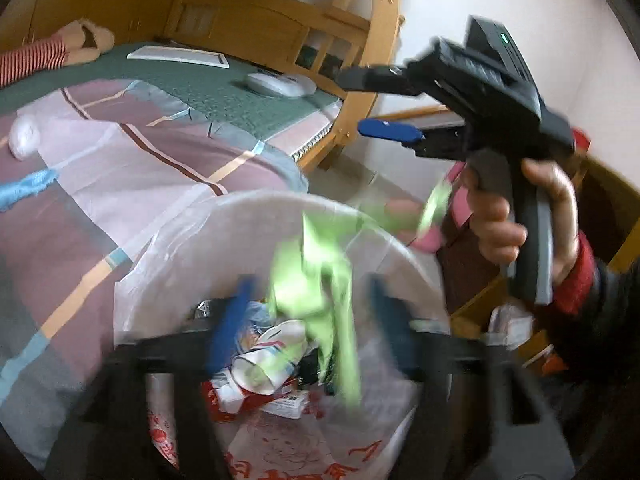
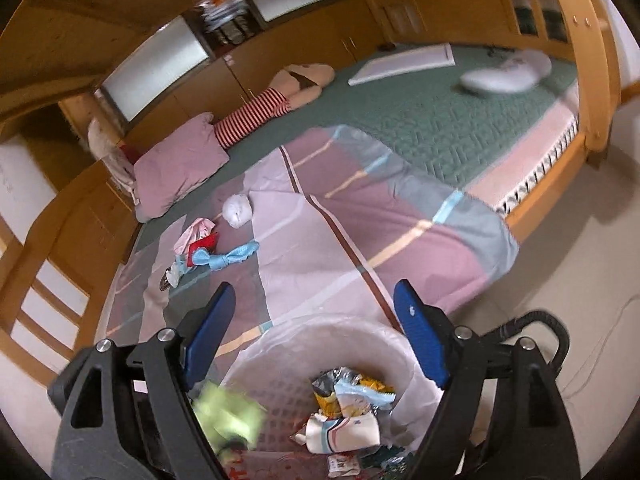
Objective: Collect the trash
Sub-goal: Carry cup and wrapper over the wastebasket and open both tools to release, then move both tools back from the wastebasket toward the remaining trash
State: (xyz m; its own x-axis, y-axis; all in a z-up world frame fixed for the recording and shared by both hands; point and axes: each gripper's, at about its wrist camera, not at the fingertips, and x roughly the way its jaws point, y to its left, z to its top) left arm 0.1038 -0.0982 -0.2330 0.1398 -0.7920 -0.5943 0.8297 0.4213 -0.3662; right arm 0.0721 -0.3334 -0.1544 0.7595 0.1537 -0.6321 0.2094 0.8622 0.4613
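Where the bin (image 2: 256,364) stands against the bed (image 2: 400,128), its white liner (image 1: 256,216) holds a paper cup (image 1: 266,360), snack wrappers (image 2: 340,388) and red cartons (image 1: 240,400). Green wrapper (image 1: 316,272), motion-blurred, hangs loose above the bin mouth between the left gripper's (image 1: 310,328) fingers, which stand apart and do not press on it; its shape is hard to make out. Right gripper (image 2: 314,340), over the bin, has its fingers apart with nothing between them. More trash (image 2: 200,248) and a white wad (image 2: 238,210) lie on the quilt (image 2: 360,240). Bin base is cut off below.
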